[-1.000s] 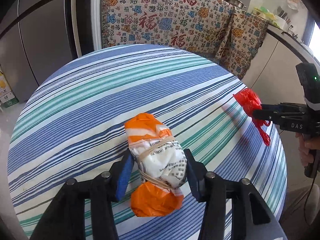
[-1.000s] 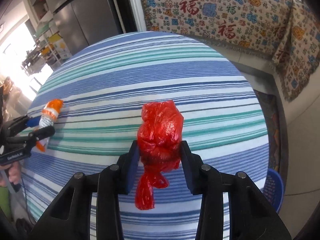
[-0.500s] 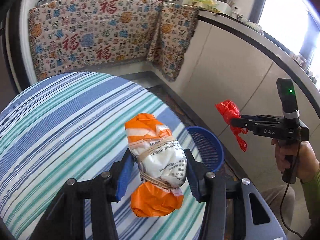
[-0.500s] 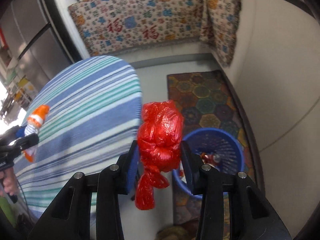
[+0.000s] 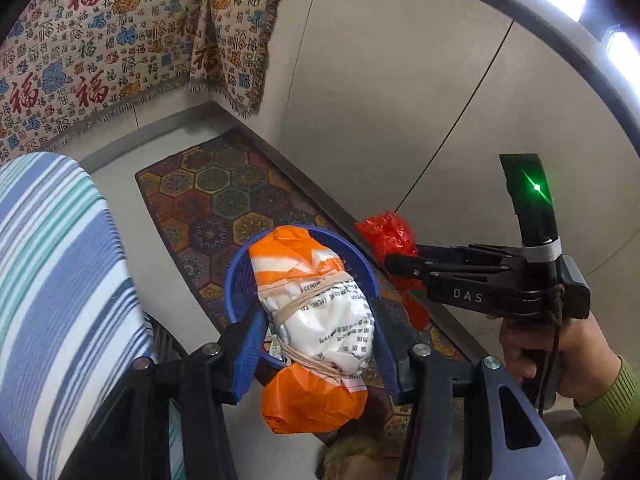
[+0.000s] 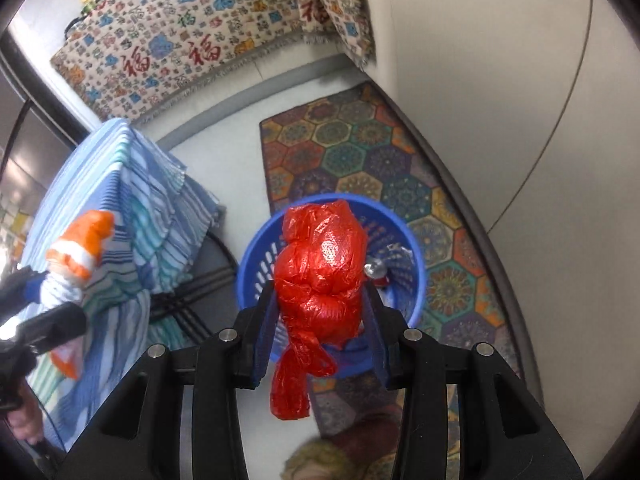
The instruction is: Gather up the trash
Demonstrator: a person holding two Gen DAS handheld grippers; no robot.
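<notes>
My left gripper [image 5: 316,320] is shut on an orange and white bundle [image 5: 316,320] tied with rubber bands. It hangs over the blue basket [image 5: 236,280] on the floor. My right gripper [image 6: 322,300] is shut on a knotted red plastic bag [image 6: 320,272], also held above the blue basket [image 6: 412,256]. In the left wrist view the right gripper [image 5: 394,258] holds the red bag [image 5: 386,234] just right of the basket. In the right wrist view the bundle [image 6: 80,244] shows at the far left. Some trash lies inside the basket.
The round table with the striped cloth [image 5: 52,280] stands left of the basket. A patterned hexagon rug [image 6: 352,156] lies under the basket beside a pale cabinet wall [image 5: 400,100]. A patterned throw [image 6: 200,32] covers furniture behind. A hand in a green sleeve [image 5: 600,364] holds the right gripper.
Both grippers have swung off the striped table to the right and now hang over the blue basket on the floor, each still holding its item.
</notes>
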